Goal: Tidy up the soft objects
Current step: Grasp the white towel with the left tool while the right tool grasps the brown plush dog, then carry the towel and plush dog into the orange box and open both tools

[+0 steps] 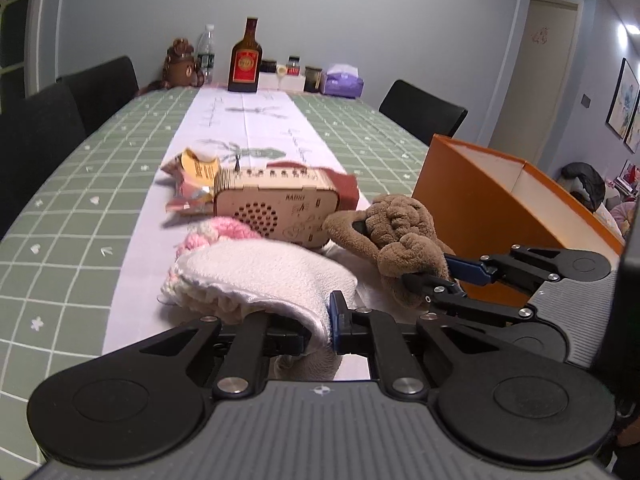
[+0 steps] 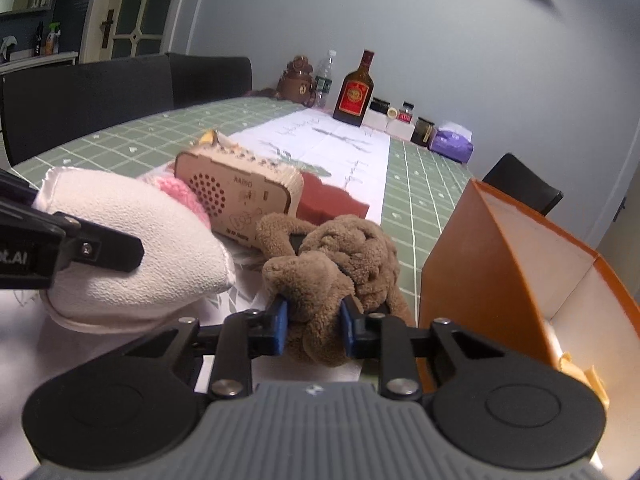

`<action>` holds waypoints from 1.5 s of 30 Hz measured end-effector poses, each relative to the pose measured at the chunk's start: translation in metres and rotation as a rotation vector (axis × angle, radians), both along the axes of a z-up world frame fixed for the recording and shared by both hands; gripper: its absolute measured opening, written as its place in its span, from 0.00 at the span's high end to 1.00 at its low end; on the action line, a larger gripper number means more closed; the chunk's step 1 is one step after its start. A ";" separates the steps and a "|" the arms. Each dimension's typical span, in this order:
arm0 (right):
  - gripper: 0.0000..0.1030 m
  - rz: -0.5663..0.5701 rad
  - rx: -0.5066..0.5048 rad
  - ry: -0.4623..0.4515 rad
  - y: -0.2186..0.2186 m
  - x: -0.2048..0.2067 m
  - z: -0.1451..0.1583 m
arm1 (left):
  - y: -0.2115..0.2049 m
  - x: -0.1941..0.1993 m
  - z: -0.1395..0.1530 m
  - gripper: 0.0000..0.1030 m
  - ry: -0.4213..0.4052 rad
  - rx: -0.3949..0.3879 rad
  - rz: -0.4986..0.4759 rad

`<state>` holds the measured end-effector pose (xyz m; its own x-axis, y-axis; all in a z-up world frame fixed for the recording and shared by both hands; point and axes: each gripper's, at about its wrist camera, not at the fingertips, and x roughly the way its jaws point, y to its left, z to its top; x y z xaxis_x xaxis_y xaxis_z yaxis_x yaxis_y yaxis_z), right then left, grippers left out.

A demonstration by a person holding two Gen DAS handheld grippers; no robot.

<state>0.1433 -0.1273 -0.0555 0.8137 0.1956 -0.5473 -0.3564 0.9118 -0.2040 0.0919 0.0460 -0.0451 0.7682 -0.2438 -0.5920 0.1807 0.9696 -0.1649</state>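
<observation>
A white fleecy soft item with a pink-and-cream knitted side [image 1: 260, 276] lies on the table runner, and my left gripper [image 1: 320, 330] is shut on its near edge. In the right wrist view the same white item [image 2: 132, 256] bulges at the left, with a left finger [image 2: 112, 246] across it. A brown plush toy [image 2: 340, 256] lies beside it, and my right gripper [image 2: 314, 324] is shut on its near limb, blue pads pressing in from both sides. The left wrist view shows that right gripper [image 1: 432, 274] clamped on the brown plush [image 1: 396, 232].
An open orange box [image 1: 500, 208] [image 2: 500, 264] stands right of the plush. Just behind the soft things are a wooden radio [image 1: 276, 208] [image 2: 240, 196], a snack packet [image 1: 192, 184] and a dark red block [image 2: 332, 200]. Bottles and jars [image 1: 244, 60] line the far end; black chairs [image 1: 420, 112] flank the table.
</observation>
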 end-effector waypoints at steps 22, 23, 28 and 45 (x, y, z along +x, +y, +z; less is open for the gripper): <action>0.76 0.125 0.081 -0.115 -0.038 -0.053 0.103 | -0.016 -0.036 0.080 0.89 -0.208 0.112 -0.065; 0.76 0.132 0.070 -0.123 -0.039 -0.055 0.107 | -0.019 -0.037 0.083 0.89 -0.215 0.119 -0.070; 0.76 0.152 0.028 -0.171 -0.047 -0.065 0.126 | -0.032 -0.035 0.096 0.89 -0.242 0.131 -0.094; 0.75 0.095 -0.075 -0.188 -0.125 -0.036 0.179 | -0.106 0.004 0.120 0.90 -0.303 0.111 -0.259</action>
<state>0.1074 -0.2527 0.1237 0.8826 0.2408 -0.4038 -0.3893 0.8558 -0.3406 0.0961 -0.0599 0.0748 0.8336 -0.3989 -0.3821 0.4449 0.8948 0.0364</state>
